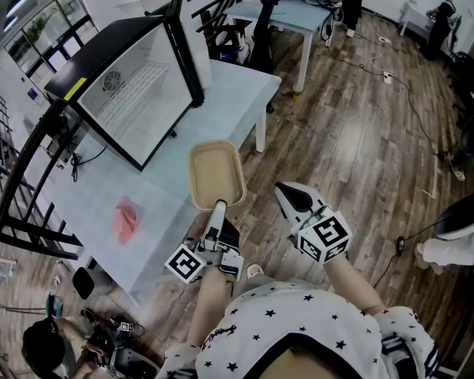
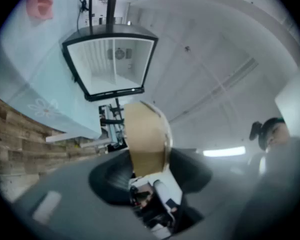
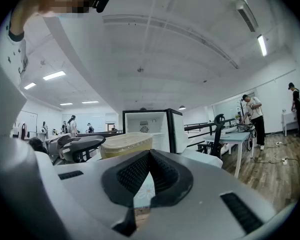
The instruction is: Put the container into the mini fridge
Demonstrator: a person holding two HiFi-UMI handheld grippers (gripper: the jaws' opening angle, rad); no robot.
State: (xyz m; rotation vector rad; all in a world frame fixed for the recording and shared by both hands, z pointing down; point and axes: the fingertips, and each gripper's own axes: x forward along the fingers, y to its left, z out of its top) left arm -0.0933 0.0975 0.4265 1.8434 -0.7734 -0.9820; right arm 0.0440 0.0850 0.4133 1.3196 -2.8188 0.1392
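My left gripper (image 1: 220,210) is shut on the near end of a beige lidded container (image 1: 217,174) and holds it in the air just off the table's front edge. In the left gripper view the container (image 2: 146,134) stands between the two black pads of the left gripper (image 2: 149,166). The mini fridge (image 1: 130,101) stands on the light blue table (image 1: 221,109) with its door (image 1: 186,46) swung open and its white inside empty. My right gripper (image 1: 287,192) hangs to the right of the container, shut and holding nothing. The right gripper view shows the right gripper (image 3: 150,156), with the container (image 3: 126,144) and the fridge (image 3: 150,129) beyond it.
A pink cloth (image 1: 126,218) lies on the table to the left of the container. A black railing (image 1: 16,172) runs along the far left. A second table (image 1: 288,10) stands further back. Cables (image 1: 411,93) trail over the wood floor, and people stand in the background.
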